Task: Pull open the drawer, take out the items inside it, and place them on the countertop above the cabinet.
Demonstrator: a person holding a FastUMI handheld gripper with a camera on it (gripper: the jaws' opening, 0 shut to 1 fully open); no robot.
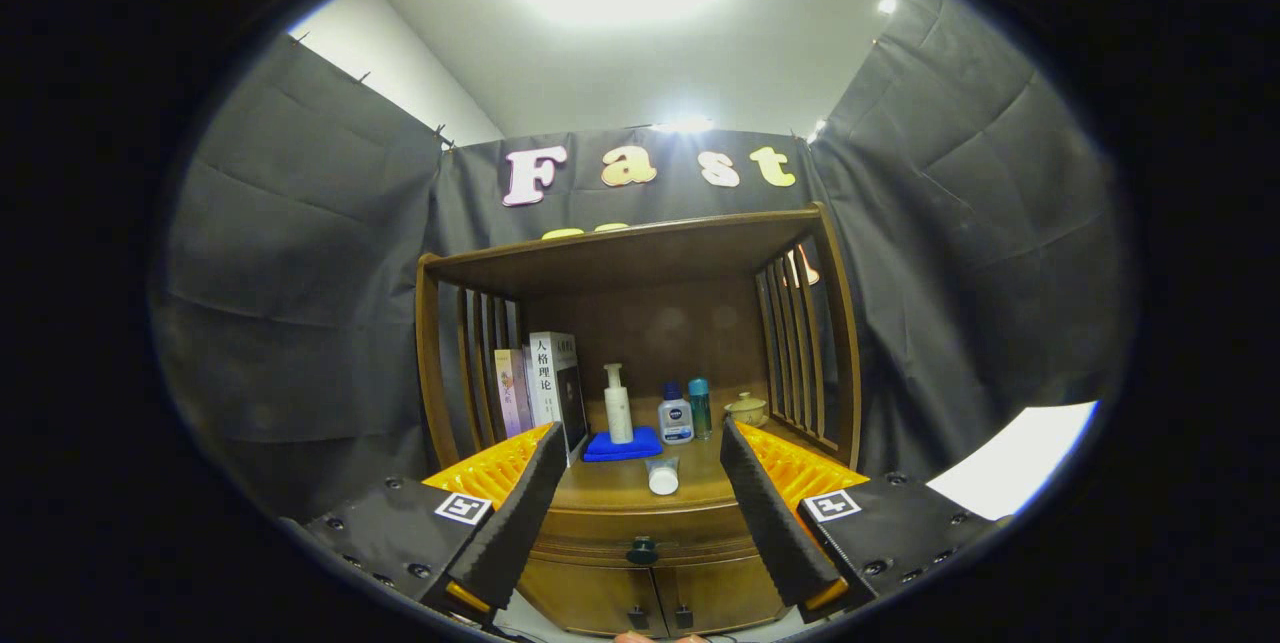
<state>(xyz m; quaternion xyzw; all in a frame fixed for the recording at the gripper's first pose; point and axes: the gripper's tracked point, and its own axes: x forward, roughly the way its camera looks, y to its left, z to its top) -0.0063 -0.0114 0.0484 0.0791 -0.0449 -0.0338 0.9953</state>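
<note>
the claw hangs wide and empty before the closed drawer, fingers framing its knob; just above, a small tube lies on the bench.

Wooden countertop, books, blue cloth, bottles, lying tube, jar

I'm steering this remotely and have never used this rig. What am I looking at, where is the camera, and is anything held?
The camera rides on a hand-held gripper and looks forward along its two fingers, which stand wide apart and hold nothing. Ahead is a wooden cabinet. Its drawer, with a dark knob, looks closed. On the countertop stand books, a pump bottle on a blue cloth, two small bottles, a little pot and a white tube lying down.
</note>
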